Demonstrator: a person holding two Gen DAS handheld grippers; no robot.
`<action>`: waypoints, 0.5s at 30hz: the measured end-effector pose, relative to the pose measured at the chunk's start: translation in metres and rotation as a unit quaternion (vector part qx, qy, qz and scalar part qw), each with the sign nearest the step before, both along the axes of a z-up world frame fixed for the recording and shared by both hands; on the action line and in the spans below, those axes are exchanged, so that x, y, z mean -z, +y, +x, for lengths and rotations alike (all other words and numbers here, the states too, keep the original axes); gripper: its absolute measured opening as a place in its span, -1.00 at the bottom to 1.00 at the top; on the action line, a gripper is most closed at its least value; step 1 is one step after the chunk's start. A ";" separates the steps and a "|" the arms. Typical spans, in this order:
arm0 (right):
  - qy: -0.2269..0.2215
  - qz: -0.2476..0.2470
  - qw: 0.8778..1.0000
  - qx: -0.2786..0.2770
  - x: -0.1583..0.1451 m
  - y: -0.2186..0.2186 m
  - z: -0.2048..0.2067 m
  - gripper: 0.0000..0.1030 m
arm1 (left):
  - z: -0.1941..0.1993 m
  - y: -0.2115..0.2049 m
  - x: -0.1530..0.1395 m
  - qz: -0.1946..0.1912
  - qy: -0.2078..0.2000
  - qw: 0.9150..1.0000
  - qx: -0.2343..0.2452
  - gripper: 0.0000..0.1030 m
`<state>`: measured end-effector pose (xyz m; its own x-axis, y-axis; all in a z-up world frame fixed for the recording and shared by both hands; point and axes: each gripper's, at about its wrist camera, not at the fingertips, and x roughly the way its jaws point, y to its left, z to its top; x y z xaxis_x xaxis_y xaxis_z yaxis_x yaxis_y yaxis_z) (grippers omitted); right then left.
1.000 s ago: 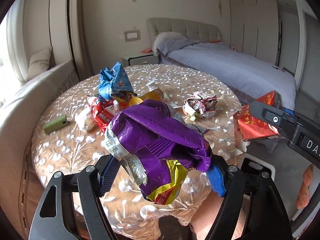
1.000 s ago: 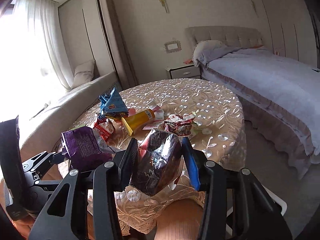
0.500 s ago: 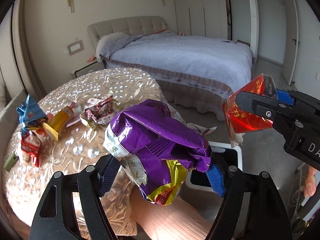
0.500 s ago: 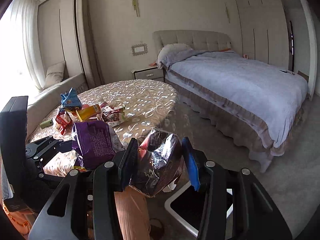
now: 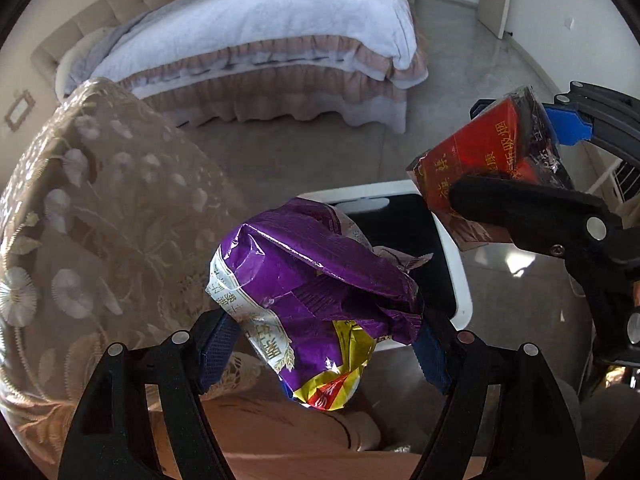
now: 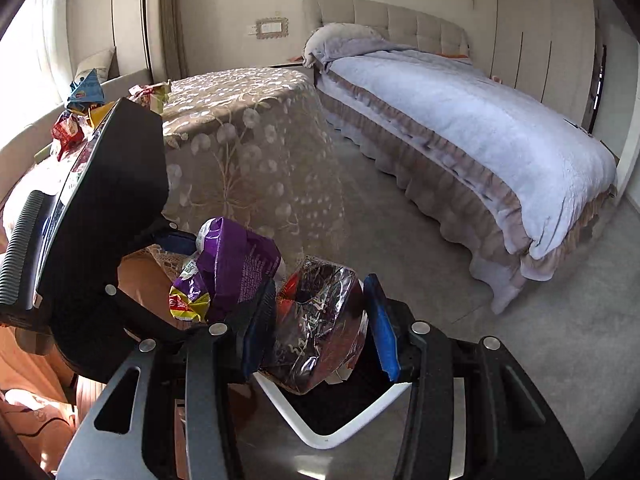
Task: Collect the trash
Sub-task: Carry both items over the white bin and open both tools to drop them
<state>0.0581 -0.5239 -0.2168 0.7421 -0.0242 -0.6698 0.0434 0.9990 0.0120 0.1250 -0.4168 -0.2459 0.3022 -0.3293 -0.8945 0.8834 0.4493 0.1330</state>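
Note:
My left gripper (image 5: 324,344) is shut on a crumpled purple snack bag (image 5: 312,280) and holds it above a white-rimmed bin with a black liner (image 5: 460,280). The purple bag also shows in the right wrist view (image 6: 236,264). My right gripper (image 6: 316,340) is shut on a red and foil wrapper (image 6: 320,324), held over the same bin (image 6: 320,432). The red wrapper shows at the right in the left wrist view (image 5: 488,160). Several more wrappers (image 6: 76,120) lie on the round table at the far left.
The round table with a beige floral cloth (image 5: 100,208) stands left of the bin. A bed with a pale blue cover (image 6: 460,120) fills the right side, with grey floor (image 6: 440,280) between. A person's leg (image 5: 280,432) is below the left gripper.
Both grippers have swung away from the tabletop, to the right and downward, carrying their wrappers. They now hang over the bin on the floor.

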 end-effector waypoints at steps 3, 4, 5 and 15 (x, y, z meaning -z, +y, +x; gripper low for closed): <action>0.028 -0.001 1.000 -0.015 0.024 -0.009 0.010 -0.08 | 0.013 -0.015 0.031 0.038 0.014 0.999 0.024 0.45; 0.034 -0.003 0.999 -0.019 0.030 -0.012 0.013 -0.08 | 0.016 -0.021 0.040 0.050 0.023 0.998 0.038 0.45; 0.040 -0.005 0.999 -0.022 0.037 -0.015 0.015 -0.07 | 0.019 -0.026 0.048 0.058 0.031 0.996 0.053 0.47; 0.132 -0.029 0.990 -0.029 0.091 -0.044 0.015 0.91 | 0.019 -0.058 0.090 0.097 0.053 0.984 0.141 0.89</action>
